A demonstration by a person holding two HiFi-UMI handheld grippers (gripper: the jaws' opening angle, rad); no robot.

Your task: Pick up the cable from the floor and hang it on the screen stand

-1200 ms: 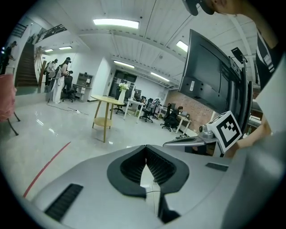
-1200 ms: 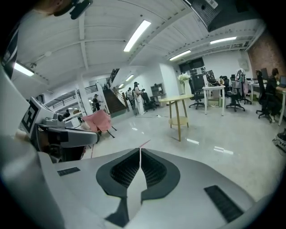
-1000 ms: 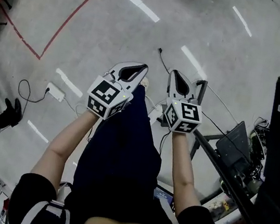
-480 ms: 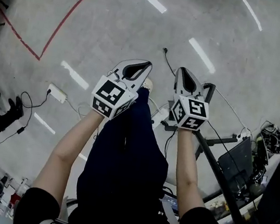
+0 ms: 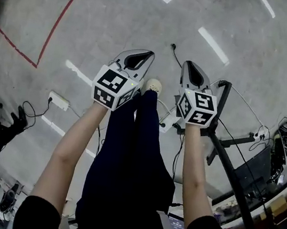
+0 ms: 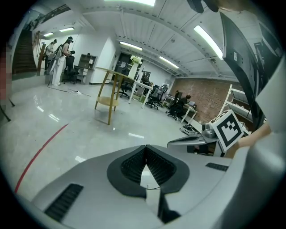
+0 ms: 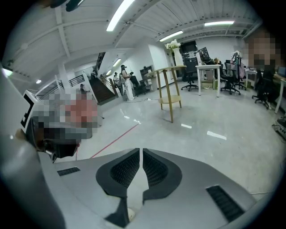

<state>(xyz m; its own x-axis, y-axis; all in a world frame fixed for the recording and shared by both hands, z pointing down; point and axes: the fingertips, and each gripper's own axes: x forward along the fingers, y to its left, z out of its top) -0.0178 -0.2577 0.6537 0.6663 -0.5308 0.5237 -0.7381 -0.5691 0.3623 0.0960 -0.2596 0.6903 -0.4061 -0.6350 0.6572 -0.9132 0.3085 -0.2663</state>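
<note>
While thin black cable lies on glossy grey floor at twelve o'clock, left tool, right tool both pinched together, empty.

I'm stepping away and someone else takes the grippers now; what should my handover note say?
Left gripper: jaws shut, empty.
Right gripper: jaws shut, empty.
Black cable: on the floor just ahead of both grippers, untouched.
Stand: at the right, beside the right arm.
Done: nothing yet.
Left: open the jaws, grasp the cable, lift it, hang it on the stand.
</note>
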